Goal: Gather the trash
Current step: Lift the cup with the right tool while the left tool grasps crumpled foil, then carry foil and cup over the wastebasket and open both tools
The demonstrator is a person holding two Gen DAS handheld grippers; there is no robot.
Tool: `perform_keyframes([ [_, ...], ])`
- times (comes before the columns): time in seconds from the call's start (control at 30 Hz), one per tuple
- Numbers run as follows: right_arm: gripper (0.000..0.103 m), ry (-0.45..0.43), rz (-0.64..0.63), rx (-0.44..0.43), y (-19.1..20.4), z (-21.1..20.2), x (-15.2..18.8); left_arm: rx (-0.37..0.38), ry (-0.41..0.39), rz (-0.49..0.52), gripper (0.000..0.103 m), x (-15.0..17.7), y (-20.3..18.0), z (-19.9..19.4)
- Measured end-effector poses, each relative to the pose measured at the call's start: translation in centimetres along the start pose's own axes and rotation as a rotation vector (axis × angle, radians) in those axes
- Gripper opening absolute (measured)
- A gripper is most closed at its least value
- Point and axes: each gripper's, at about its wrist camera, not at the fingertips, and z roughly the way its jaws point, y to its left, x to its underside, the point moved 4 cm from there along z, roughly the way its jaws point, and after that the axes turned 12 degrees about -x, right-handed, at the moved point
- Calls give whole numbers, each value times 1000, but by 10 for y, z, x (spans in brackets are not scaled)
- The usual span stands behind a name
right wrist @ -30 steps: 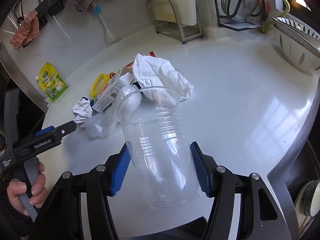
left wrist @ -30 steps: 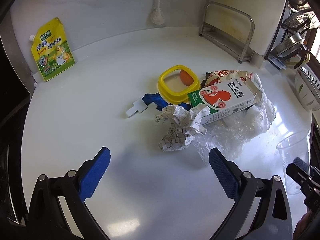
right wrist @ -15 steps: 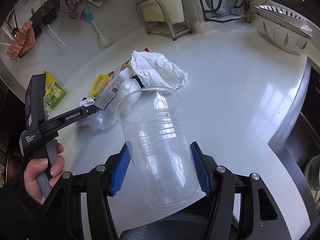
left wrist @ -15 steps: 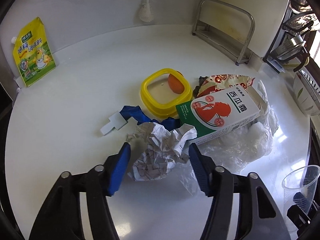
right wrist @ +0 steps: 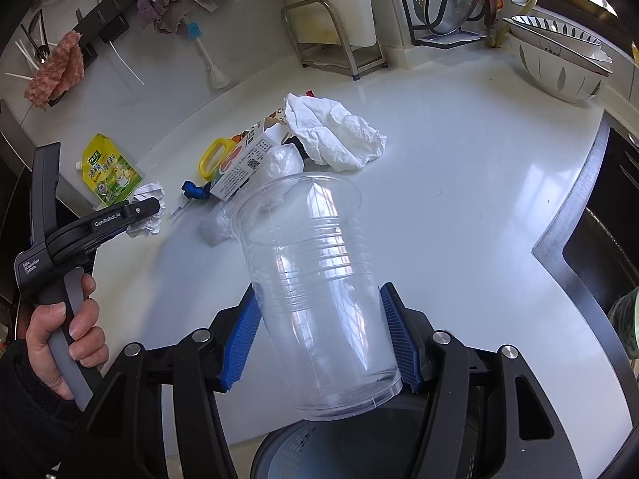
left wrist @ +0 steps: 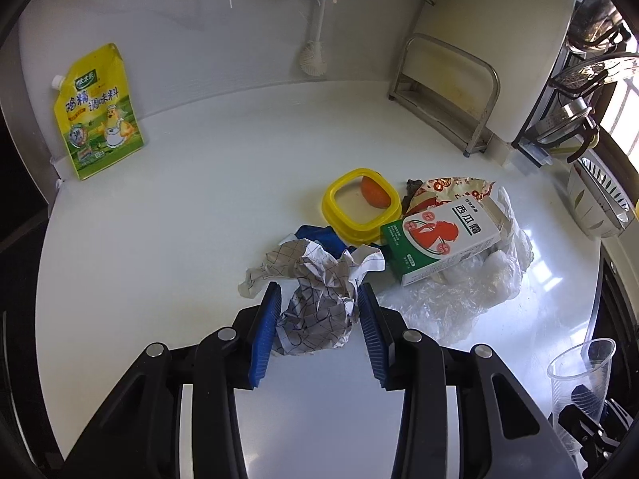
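Note:
My left gripper (left wrist: pixel 318 293) is shut on a crumpled checked paper ball (left wrist: pixel 315 303) on the white counter (left wrist: pixel 191 215). Behind it lie a yellow lid (left wrist: pixel 361 203), a blue scrap (left wrist: pixel 319 235), a green and white carton (left wrist: pixel 439 239), a snack wrapper (left wrist: pixel 443 189) and a clear plastic bag (left wrist: pixel 459 295). My right gripper (right wrist: pixel 321 307) is shut on a clear plastic cup (right wrist: pixel 315 279), held tilted above a dark bin (right wrist: pixel 343 443) at the counter's front edge. The right wrist view also shows the left gripper (right wrist: pixel 145 209), the paper ball (right wrist: pixel 149 193) and a crumpled white tissue (right wrist: pixel 331 131).
A yellow seasoning pouch (left wrist: pixel 98 111) leans on the back wall at the left. A metal rack with a cutting board (left wrist: pixel 459 92) stands at the back right. Bowls (right wrist: pixel 559 64) and a sink edge (right wrist: pixel 591 215) lie to the right.
My left gripper moved forward to the checked paper ball and closed its fingers on it. My right gripper kept hold of the cup and shifted back over the bin.

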Motion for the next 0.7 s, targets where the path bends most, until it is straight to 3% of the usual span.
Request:
perform_keyframes([
  [0.17, 58, 16, 4, -4, 3, -17, 19, -18, -4, 38, 39, 26, 6, -33],
  [0.37, 58, 49, -16, -9, -2, -45, 53, -11, 33, 73, 39, 83, -11, -75],
  [0.7, 58, 83, 22, 13, -37, -100, 117, 40, 117, 197, 39, 176, -82, -131],
])
